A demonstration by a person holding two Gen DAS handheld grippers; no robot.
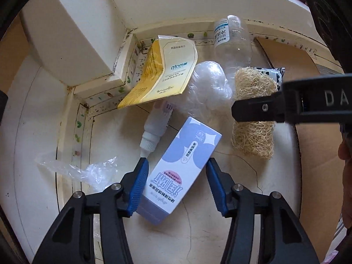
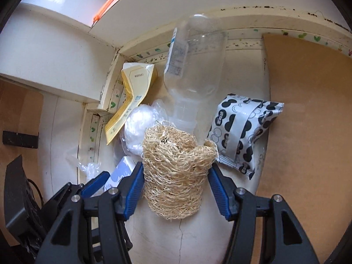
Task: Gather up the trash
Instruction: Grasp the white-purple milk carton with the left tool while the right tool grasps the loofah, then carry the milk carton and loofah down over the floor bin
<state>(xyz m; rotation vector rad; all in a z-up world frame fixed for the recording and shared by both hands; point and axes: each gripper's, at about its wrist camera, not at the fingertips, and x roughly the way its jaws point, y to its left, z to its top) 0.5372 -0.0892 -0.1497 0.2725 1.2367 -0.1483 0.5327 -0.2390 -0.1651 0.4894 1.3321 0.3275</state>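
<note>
Pads first: at the left gripper [image 1: 177,160] we see a lilac-and-white box [image 1: 191,145] lying between the blue pads. One pad is at the box's edge and a sliver of gap shows at the other, so we read the jaws as open around it, not clamped. The right gripper [image 2: 176,165] has both pads pressed into the sides of a straw-coloured loofah [image 2: 176,176] and grips it, low over the cracked white surface [image 2: 176,237].

Each view fills in the other. The left one shows the whole box, on which we can read "10mL" among upside-down Chinese characters. It also shows a small white dropper bottle [image 1: 157,127] just beyond the box, and the letters "DA" on the right gripper's body. The right one gives only a corner of the box, but shows in full a black-and-white patterned wrapper [image 2: 244,127], which in the left view is a mere corner behind the loofah.

Counting, we find one box, one dropper bottle, one loofah, one wrapper and two pieces of clear plastic: a flat scrap [image 1: 88,171] and a crumpled ball [image 1: 209,83]. Farther back lie one yellow packet [image 1: 167,70] marked "atom" and one clear bottle [image 1: 233,41] with a blue-and-white label too blurred to read. Brown cardboard [image 2: 308,110] lies beside the wrapper.
</note>
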